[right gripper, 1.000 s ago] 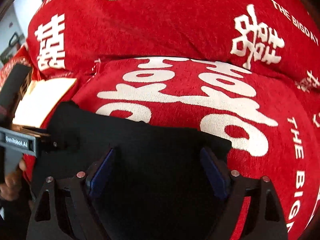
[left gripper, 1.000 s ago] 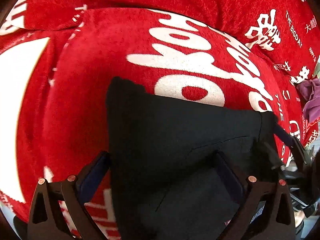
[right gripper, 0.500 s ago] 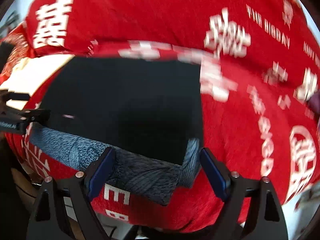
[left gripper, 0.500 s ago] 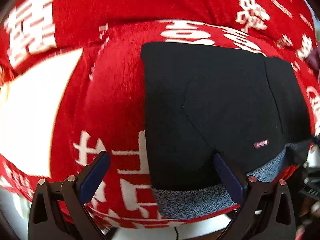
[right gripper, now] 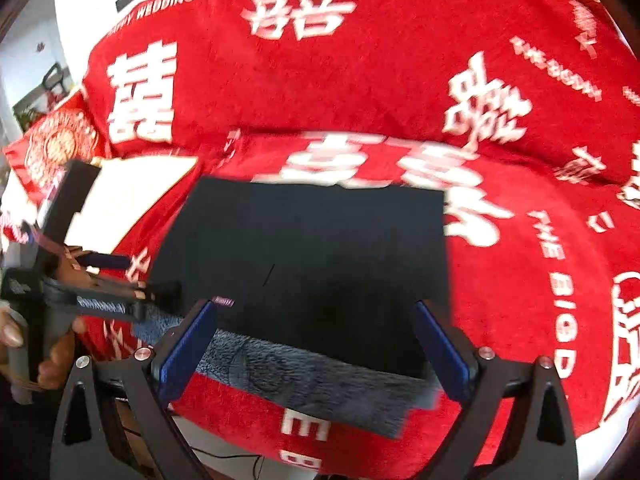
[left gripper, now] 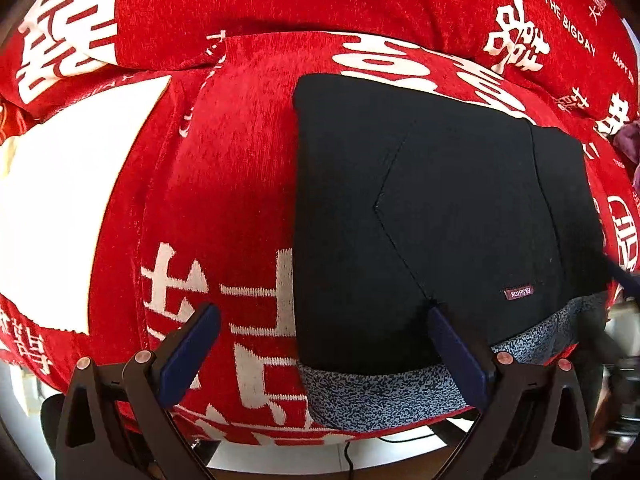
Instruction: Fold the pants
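Resting spot: the pants (left gripper: 440, 208), black and folded into a compact rectangle, lie flat on a red cover (left gripper: 240, 200) printed with white characters. All places below are given relative to the pants.

Far left of the pants: a plain white panel (left gripper: 72, 200) woven into the cover.

Left gripper (left gripper: 324, 344): hovers at the near left corner of the pants, jaws spread wide and holding nothing. One blue pad sits over bare red cover, the other over the near edge of the pants; whether that pad touches the cloth cannot be told.

Near edge of the pants: a speckled grey lining band (left gripper: 380, 388) peeks out below the black top layer, close to the front edge of the cushion.

Small label (left gripper: 517, 293): maroon tag on the black cloth, toward the near right corner.

Right gripper (right gripper: 316, 344): hangs in front of the near edge of the pants, jaws wide apart and empty, the grey band between its pads.

Handling: soft, limp, light cloth, judging by how flat it lies; fleecy lining likely adds bulk and grip. Nothing fragile.

Where to hold: best pinched at the two near corners, through all layers at once, so the fold does not slide open.

Progress: the fold looks essentially finished.
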Available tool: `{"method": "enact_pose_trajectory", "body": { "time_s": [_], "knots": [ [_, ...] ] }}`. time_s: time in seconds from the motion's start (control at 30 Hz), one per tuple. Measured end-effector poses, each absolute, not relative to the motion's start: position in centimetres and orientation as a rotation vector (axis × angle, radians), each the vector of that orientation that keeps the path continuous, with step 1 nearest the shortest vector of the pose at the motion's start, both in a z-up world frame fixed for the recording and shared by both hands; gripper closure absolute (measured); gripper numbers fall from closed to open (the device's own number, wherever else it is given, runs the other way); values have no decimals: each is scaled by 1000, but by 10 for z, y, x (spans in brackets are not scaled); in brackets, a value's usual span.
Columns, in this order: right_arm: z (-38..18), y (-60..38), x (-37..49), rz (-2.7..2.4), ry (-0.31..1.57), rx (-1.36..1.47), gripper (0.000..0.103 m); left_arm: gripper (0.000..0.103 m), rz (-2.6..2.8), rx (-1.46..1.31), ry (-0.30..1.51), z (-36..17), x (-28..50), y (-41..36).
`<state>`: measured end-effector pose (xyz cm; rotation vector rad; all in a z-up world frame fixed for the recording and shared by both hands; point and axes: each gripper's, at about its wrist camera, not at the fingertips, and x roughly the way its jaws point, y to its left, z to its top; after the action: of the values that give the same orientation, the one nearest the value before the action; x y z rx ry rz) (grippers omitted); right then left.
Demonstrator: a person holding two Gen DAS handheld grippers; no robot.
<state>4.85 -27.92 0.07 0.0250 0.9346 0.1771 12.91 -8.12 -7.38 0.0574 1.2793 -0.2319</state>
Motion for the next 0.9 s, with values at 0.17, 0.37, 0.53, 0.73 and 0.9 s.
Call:
{"method": "enact_pose_trajectory", "body": {
  "time_s": [0.17,0.37,0.53,0.73,0.9],
  "knots": [
    [-28,-274,62,182,1009,-1,2,0,-234,74,1261,-71,127,-84],
    [-2,-280,53,181,966,18,2,0,-284,103,1229,-57,120,-94],
    [7,-299,48,130,959,48,2,0,-309,121,1189,-44,117,-100],
    [7,-323,42,69,971,121,2,0,-303,105,1191,-43,118,-101],
    [10,-314,50,92,961,103,2,0,-293,112,1204,-48,117,-101]
  ]
}}
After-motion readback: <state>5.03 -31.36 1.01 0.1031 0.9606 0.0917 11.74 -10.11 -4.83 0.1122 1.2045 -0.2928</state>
